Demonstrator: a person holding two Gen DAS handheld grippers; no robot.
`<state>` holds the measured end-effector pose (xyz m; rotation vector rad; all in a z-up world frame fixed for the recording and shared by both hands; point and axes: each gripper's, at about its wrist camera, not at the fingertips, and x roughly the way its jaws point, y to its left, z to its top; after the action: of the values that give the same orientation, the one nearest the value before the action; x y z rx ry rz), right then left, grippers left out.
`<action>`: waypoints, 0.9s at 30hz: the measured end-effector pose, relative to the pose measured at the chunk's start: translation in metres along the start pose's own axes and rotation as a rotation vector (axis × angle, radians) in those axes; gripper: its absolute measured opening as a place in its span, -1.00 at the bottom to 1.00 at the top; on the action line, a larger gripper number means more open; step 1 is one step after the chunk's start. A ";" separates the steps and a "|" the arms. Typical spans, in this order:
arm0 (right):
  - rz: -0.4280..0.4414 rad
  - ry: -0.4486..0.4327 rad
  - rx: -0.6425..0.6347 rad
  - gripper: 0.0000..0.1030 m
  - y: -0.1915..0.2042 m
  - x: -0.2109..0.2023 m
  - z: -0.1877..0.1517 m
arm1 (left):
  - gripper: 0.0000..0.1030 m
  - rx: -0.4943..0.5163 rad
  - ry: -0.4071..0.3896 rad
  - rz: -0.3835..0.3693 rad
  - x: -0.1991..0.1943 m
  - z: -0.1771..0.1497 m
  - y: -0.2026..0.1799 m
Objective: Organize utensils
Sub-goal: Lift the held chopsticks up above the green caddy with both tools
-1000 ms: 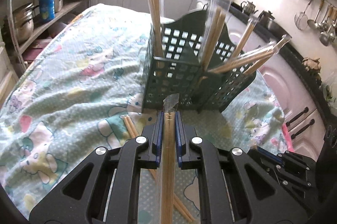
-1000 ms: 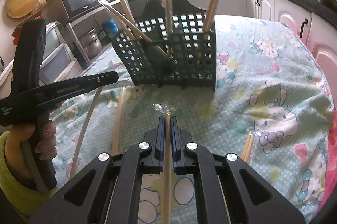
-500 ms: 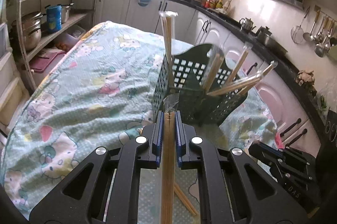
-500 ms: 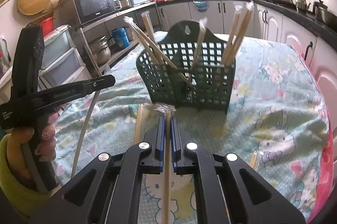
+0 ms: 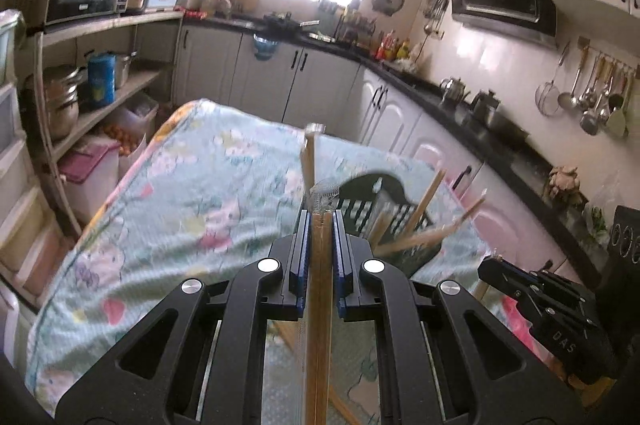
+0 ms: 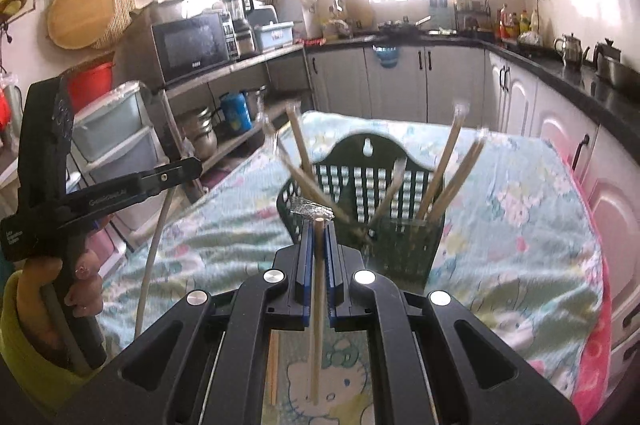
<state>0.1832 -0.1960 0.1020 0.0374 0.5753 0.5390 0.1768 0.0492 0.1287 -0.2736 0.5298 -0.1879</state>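
Each claw, left (image 5: 321,221) and right (image 6: 319,229), is clenched on 1 wrapped chopstick pair (image 5: 319,305) (image 6: 318,305), held lengthwise above the desk (image 6: 520,245), likely so each can drop end-first into the green basket (image 6: 368,193) already holding several pairs.

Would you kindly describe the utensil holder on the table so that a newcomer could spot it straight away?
Start at the table covered with the pale green cartoon-print cloth. Near its middle stands the dark green plastic basket, with lattice walls and a taller arched back with a hanging hole. It is the only upright container on the cloth, and wrapped chopsticks lean out of it at various angles.
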 end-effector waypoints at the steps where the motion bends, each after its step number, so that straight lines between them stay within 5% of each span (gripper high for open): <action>1: 0.000 -0.011 -0.002 -0.89 0.000 -0.002 0.004 | -0.91 0.001 -0.013 -0.005 -0.002 0.005 -0.001; 27: -0.050 -0.301 -0.018 -0.89 -0.023 -0.032 0.113 | -0.91 0.029 -0.237 0.007 0.039 0.107 -0.043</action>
<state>0.2307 -0.2188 0.2093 0.0852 0.2771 0.4790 0.2613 0.0212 0.2117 -0.2622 0.2927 -0.1539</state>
